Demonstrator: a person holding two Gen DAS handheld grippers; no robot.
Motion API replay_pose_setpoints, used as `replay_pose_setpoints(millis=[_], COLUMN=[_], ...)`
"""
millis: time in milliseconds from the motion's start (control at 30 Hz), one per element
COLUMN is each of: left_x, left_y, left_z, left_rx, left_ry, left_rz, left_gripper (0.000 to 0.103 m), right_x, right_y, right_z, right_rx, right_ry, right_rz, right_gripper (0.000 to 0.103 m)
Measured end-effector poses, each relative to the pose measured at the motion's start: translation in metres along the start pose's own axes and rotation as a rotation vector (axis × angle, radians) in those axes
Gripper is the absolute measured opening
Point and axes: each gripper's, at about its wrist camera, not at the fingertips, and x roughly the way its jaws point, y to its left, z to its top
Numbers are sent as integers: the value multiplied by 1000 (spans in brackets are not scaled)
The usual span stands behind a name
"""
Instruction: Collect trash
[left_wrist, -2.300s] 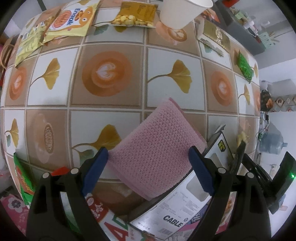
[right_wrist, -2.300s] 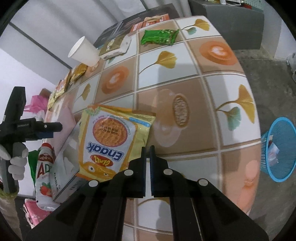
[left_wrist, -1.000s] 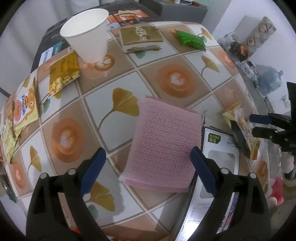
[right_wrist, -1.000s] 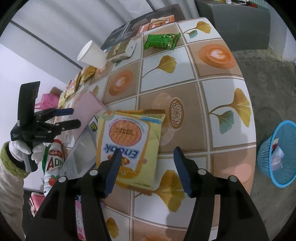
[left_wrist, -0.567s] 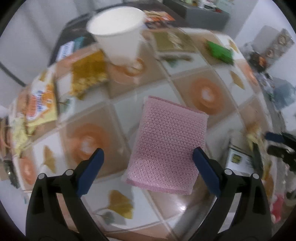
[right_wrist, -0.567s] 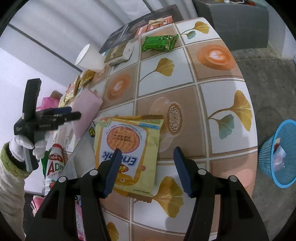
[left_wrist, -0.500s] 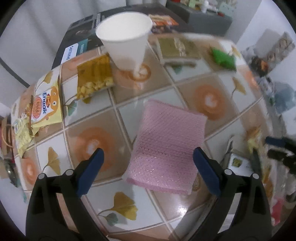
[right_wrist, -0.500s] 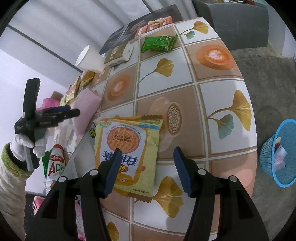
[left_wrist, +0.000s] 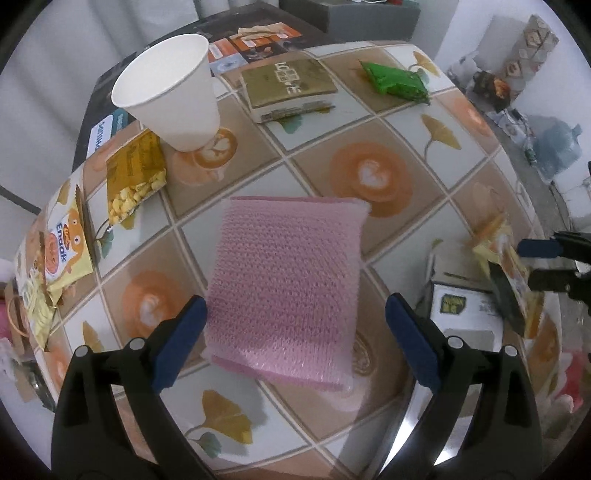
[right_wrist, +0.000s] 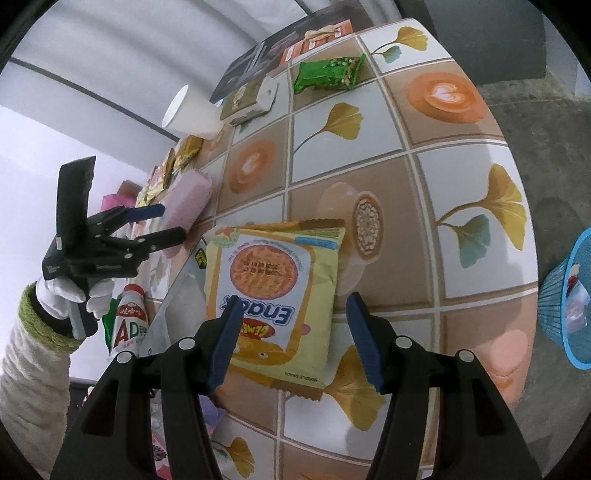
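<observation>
Enaak snack packet (right_wrist: 275, 291) lies flat on the counter (right_wrist: 406, 122) at lower centre of the right wrist view, between the right gripper (right_wrist: 291, 336) fingers (right_wrist: 223, 339), which stand released, apart from it. The left gripper (left_wrist: 295, 343) fingers (left_wrist: 177, 347) stand released either side of a pink cloth (left_wrist: 288, 280). A white paper cup (left_wrist: 171, 96) stands upper left, its inside unseen. At the right edge, a blue basket (right_wrist: 557, 306) on the floor holds scraps.

Both wrist views close, angled down over the table (left_wrist: 388, 122), sharing the pink cloth (left_wrist: 288, 273)
</observation>
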Motion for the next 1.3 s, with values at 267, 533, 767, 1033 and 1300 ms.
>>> replay_pose_setpoints(millis=[267, 533, 767, 1033, 1300], left_x=[26, 24, 12, -22, -57], left_y=[12, 19, 15, 11, -7], left_z=[4, 7, 4, 4, -4], left_rx=[-79, -131, -143, -157, -149], left_ry=[81, 66, 36, -35, -88], left_rz=[34, 23, 2, -21, -37], left_gripper=[94, 80, 77, 76, 76], right_x=[9, 14, 15, -7, -38], right_y=[16, 17, -3, -6, 8], right_z=[4, 4, 2, -1, -10], right_rx=[-47, -60, 40, 67, -24], right_ry=[-2, -13, -14, -70, -141], right_rz=[-55, -120, -38, 0, 21], right_gripper=[56, 24, 3, 1, 2])
